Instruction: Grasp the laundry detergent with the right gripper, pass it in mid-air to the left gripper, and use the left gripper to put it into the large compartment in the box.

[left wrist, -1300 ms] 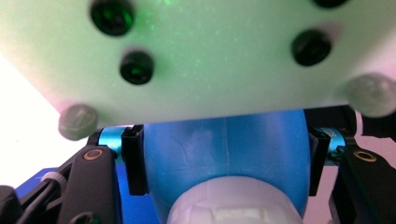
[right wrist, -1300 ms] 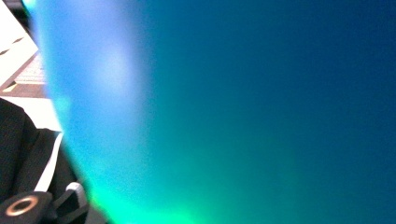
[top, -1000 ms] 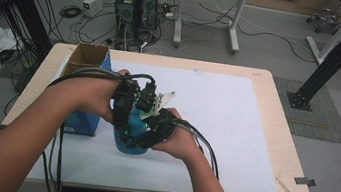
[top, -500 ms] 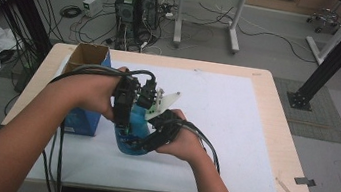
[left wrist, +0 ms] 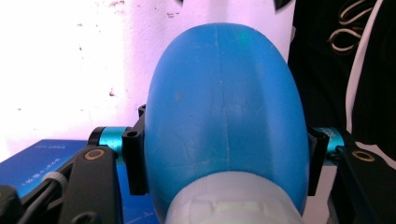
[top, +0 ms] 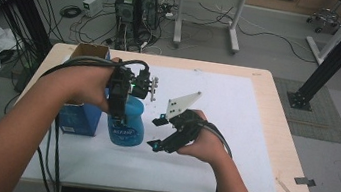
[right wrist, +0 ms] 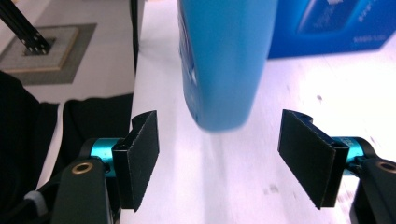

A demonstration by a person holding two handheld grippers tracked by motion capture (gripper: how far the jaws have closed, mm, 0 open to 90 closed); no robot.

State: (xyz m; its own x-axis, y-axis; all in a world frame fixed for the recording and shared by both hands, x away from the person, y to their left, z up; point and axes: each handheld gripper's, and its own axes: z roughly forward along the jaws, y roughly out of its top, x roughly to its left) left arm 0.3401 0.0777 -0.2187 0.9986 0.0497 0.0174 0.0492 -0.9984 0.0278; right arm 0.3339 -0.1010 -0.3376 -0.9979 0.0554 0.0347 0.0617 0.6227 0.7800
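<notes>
Right now my left gripper (top: 121,112) is clamped on the blue bottle (top: 128,123), standing on the table (top: 236,115) beside the blue box (top: 77,118). My right gripper (top: 165,135) has just been opening, jaws empty, handover done; placing it remains.

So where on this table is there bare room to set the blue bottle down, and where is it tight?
The white sheet lies bare from the right gripper out to the table's right edge, and along the near edge in front of both hands. It is crowded at the left: the blue bottle, clamped in the left gripper, hangs close beside the blue box.
</notes>
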